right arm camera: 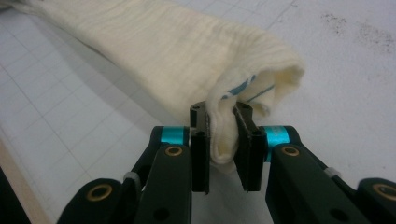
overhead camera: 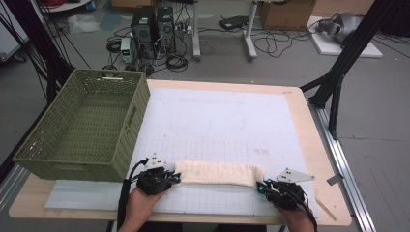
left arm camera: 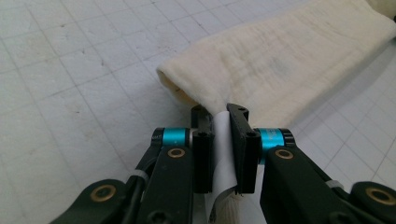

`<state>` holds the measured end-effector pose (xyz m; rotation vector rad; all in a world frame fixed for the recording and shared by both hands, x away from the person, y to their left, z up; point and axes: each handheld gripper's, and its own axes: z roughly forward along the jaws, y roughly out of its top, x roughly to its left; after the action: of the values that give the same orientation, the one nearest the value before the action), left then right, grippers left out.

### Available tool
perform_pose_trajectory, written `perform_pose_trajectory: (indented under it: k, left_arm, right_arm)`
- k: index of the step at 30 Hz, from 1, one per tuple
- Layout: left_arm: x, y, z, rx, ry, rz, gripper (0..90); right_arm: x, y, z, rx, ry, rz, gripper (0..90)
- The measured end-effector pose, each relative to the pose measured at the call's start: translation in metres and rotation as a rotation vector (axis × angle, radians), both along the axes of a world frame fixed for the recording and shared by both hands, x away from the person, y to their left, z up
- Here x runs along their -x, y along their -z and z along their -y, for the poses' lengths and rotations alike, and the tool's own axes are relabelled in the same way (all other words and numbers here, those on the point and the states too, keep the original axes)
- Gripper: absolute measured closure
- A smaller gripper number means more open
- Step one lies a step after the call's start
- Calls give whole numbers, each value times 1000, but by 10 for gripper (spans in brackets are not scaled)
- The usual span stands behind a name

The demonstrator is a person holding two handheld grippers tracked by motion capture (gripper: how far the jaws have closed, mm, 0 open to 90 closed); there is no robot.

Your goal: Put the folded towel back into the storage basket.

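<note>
Currently I am in the folding step: my left tongs [overhead camera: 175, 178] and my right tongs [overhead camera: 261, 186] each grip one end of the cream towel [overhead camera: 220, 173], which lies as a long folded band stretched between them on the desk [overhead camera: 309, 125]. In the left gripper view, the left tongs [left arm camera: 219, 122] are clenched on a thin layer at the towel [left arm camera: 280, 70] corner. In the right gripper view, the right tongs [right arm camera: 221, 122] are clenched on a bunched edge of the towel [right arm camera: 187, 56].

Next move, as I judge it: lift both ends together, keeping equal tension, and carry them forward, away from me, or toward the green basket [overhead camera: 87, 125] beyond my left tongs.

Both hands sit low at the near desk edge, forearms pointing forward.
</note>
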<state>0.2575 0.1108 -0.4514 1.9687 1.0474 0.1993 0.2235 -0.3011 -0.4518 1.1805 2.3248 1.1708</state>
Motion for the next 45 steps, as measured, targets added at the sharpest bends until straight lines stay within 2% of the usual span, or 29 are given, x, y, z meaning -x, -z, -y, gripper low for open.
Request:
perform_pose_trajectory:
  k: [5,8,9,11,13,15,16,19,22,23,24,25,26,28,30,33,34,35,36,38,39,40,42,43,45]
  left_arm:
    - [1,-2,0,-15,5,7,817]
    - [1,-3,-1,7,12,11,819]
    - [2,-6,-3,29,21,21,820]
    - [3,-7,-3,35,23,25,822]
    - [5,-10,-3,41,33,32,823]
    - [8,-15,-3,57,40,47,823]
    - [10,-17,-4,66,39,57,824]
    - [14,-22,-6,92,73,120,824]
    - [19,-27,-6,105,99,174,825]
    - [19,-27,-6,105,99,174,825]
    - [20,-29,-6,105,101,191,825]
    - [23,-34,-6,109,113,231,825]
    - [23,-34,-6,109,113,231,825]
    - [26,-39,-8,119,117,265,824]
    - [28,-43,-12,136,114,294,825]
    - [29,-46,-16,154,113,318,825]
    - [28,-48,-18,160,115,327,825]
    - [28,-48,-20,166,115,335,825]
    - [27,-51,-24,166,113,364,826]
    - [27,-53,-26,171,110,377,826]
    - [27,-58,-29,168,111,405,828]
    - [27,-60,-30,169,108,416,828]
    - [27,-64,-32,170,106,425,829]
    - [28,-68,-34,177,100,437,828]
    - [28,-71,-35,181,97,444,828]
  right_arm:
    - [2,-1,2,20,-7,37,802]
    - [1,-3,9,-2,14,55,804]
    - [1,-4,11,-12,18,67,804]
    - [1,-6,12,-21,22,73,804]
    - [0,-11,15,-22,28,103,806]
    - [0,-12,16,-30,31,105,806]
    - [0,-13,19,-35,23,123,806]
    - [1,-17,20,-16,-8,177,806]
    - [1,-21,25,-41,-2,203,806]
    - [0,-22,27,-54,0,211,806]
    - [0,-23,27,-60,-1,215,806]
    - [0,-24,28,-66,-2,224,807]
    - [0,-24,28,-66,-2,224,807]
    - [1,-26,29,-74,-11,228,808]
    - [-1,-31,28,-92,-18,253,809]
    - [-4,-36,27,-119,-14,267,810]
    - [-10,-40,25,-142,-13,283,810]
    - [-12,-42,25,-140,-18,291,810]
    - [-15,-44,22,-151,-23,296,811]
    - [-17,-46,21,-155,-26,304,810]
    - [-24,-52,18,-165,-29,319,811]
    - [-28,-55,17,-175,-32,329,811]
    - [-32,-59,16,-182,-36,337,811]
    - [-42,-69,14,-181,-55,353,811]
    - [-50,-78,11,-172,-75,355,811]
